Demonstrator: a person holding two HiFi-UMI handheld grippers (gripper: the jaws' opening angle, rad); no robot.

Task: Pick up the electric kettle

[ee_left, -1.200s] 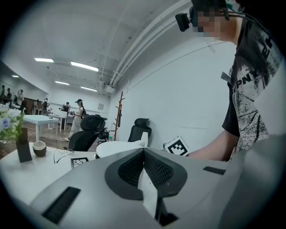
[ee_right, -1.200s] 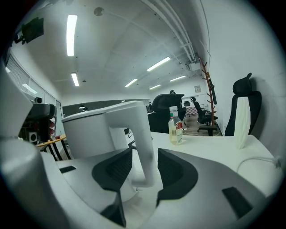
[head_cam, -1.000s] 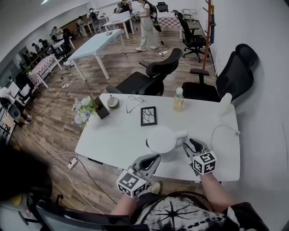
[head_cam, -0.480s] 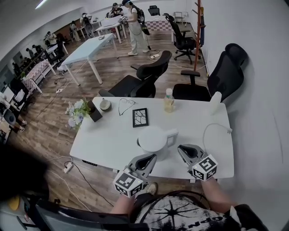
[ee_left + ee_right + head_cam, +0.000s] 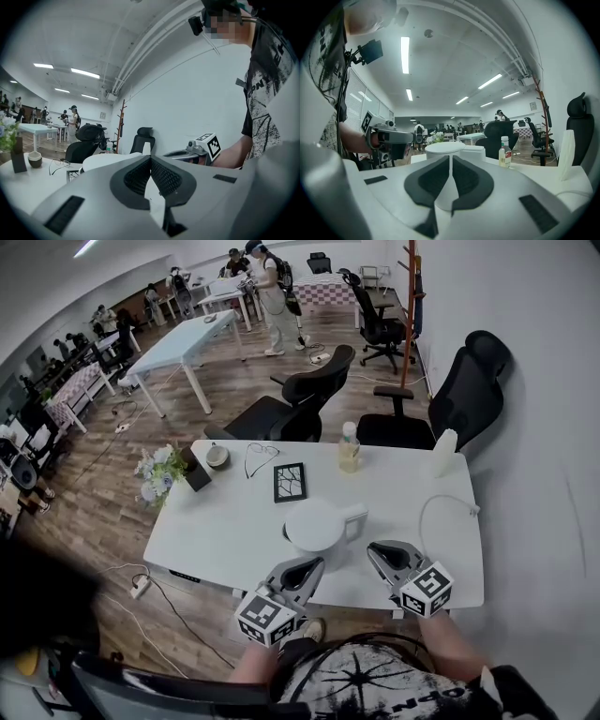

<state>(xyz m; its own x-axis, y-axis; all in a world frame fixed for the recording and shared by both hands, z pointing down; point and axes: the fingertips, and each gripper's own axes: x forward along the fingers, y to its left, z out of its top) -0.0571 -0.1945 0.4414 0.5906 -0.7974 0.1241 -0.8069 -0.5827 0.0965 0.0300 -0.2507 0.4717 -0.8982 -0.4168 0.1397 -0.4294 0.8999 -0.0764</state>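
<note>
The white electric kettle (image 5: 316,524) stands on the white table (image 5: 234,521), its handle (image 5: 355,515) turned to the right. My left gripper (image 5: 317,563) hovers just short of the kettle's near side, shut and empty. My right gripper (image 5: 373,549) is near the handle but apart from it, also shut with nothing between its fingers. In the left gripper view the kettle's lid (image 5: 108,159) shows past the closed left gripper (image 5: 150,158), with the right gripper (image 5: 187,153) beyond. In the right gripper view the kettle (image 5: 445,149) stands straight ahead of the closed right gripper (image 5: 450,157).
On the far half of the table are a drink bottle (image 5: 349,448), a black picture frame (image 5: 289,482), glasses (image 5: 258,460), a small bowl (image 5: 217,457), flowers (image 5: 157,470), a white bottle (image 5: 444,453) and a white cable (image 5: 441,507). Black office chairs (image 5: 300,399) stand behind.
My right gripper has drawn back from the kettle's handle and risen a little, and its jaws have shut on nothing. The left gripper and the kettle have stayed put.
</note>
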